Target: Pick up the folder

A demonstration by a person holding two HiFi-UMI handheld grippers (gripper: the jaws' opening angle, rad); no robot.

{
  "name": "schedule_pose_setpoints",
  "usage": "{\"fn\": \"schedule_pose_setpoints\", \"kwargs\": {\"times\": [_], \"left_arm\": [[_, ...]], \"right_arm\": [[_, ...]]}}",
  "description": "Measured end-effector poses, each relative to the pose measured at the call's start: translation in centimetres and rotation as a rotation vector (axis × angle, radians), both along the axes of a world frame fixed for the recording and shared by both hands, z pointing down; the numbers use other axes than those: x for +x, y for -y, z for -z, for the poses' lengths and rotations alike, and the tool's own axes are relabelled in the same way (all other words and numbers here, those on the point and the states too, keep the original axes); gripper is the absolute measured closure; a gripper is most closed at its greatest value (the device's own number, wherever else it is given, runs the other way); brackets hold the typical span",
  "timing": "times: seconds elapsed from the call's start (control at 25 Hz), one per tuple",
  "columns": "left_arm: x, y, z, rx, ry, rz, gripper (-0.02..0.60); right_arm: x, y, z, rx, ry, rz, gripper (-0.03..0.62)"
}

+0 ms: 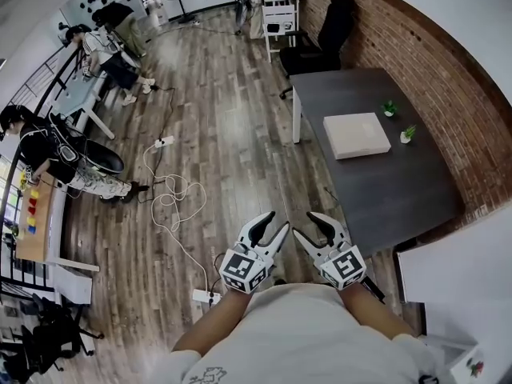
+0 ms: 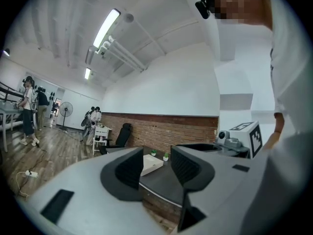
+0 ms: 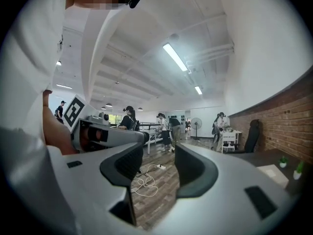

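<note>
The folder [image 1: 357, 134] is a flat cream-white rectangle lying on the dark grey table [image 1: 384, 182], far ahead of both grippers. In the left gripper view the folder [image 2: 150, 164] shows small between the jaws, well beyond them. My left gripper [image 1: 272, 227] and right gripper [image 1: 306, 226] are held close to the body over the wooden floor, side by side, both open with nothing between their jaws. In the right gripper view the right gripper [image 3: 159, 166] looks across the floor, with the folder [image 3: 274, 174] at the lower right edge.
Two small potted plants [image 1: 398, 121] stand beside the folder. A black office chair [image 1: 320, 38] sits at the table's far end. White cables and power strips [image 1: 172, 198] trail over the floor to the left. Several people stand by desks at the far left. A brick wall [image 1: 448, 86] runs along the right.
</note>
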State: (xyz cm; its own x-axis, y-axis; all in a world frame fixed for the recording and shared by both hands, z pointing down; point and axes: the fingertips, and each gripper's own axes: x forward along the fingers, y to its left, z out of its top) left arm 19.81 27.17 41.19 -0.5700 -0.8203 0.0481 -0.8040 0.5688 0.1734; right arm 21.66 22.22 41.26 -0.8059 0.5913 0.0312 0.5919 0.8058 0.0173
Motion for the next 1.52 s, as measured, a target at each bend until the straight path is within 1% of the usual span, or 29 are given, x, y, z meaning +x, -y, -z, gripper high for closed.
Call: {"fn": "schedule_pose_setpoints", "kwargs": {"times": [0.12,0.48,0.68,0.88,1.0,1.12,1.36,1.52], "left_arm": [[-0.8,-1.4,-0.4,0.004,-0.007,0.005,0.407],[-2.7,-4.4,-1.6,0.005,-0.037,0.049,0.408],[-5.1,-5.5,-2.1,-0.002,-0.039,0.086,0.407],[-7.9,-5.3,-2.5,-0.009,-0.047,0.104,0.407],[-10.0,-4.7,-2.7,-0.008,-0.052,0.110,0.408],[-12.6,-3.0,-2.8,-0.005,-0.053,0.107,0.407],[-18.7,1.5,-2.5,-0.001,-0.058,0.099,0.408],[-23.1,5.7,-1.6,0.002,-0.045,0.083,0.408]], "right_arm": [[-0.9,-1.8,-0.7,0.000,-0.017,0.023,0.381],[-3.8,-4.5,-2.0,-0.016,-0.065,0.077,0.384],[-6.3,-5.8,-2.2,-0.025,-0.067,0.121,0.384],[-9.5,-5.3,-2.5,-0.046,-0.080,0.130,0.384],[-11.5,-4.5,-2.9,-0.052,-0.086,0.134,0.384],[-14.1,-2.6,-3.1,-0.058,-0.090,0.129,0.384],[-20.3,2.4,-2.7,-0.073,-0.094,0.113,0.384],[-24.7,6.7,-3.1,-0.089,-0.118,0.100,0.385]]}}
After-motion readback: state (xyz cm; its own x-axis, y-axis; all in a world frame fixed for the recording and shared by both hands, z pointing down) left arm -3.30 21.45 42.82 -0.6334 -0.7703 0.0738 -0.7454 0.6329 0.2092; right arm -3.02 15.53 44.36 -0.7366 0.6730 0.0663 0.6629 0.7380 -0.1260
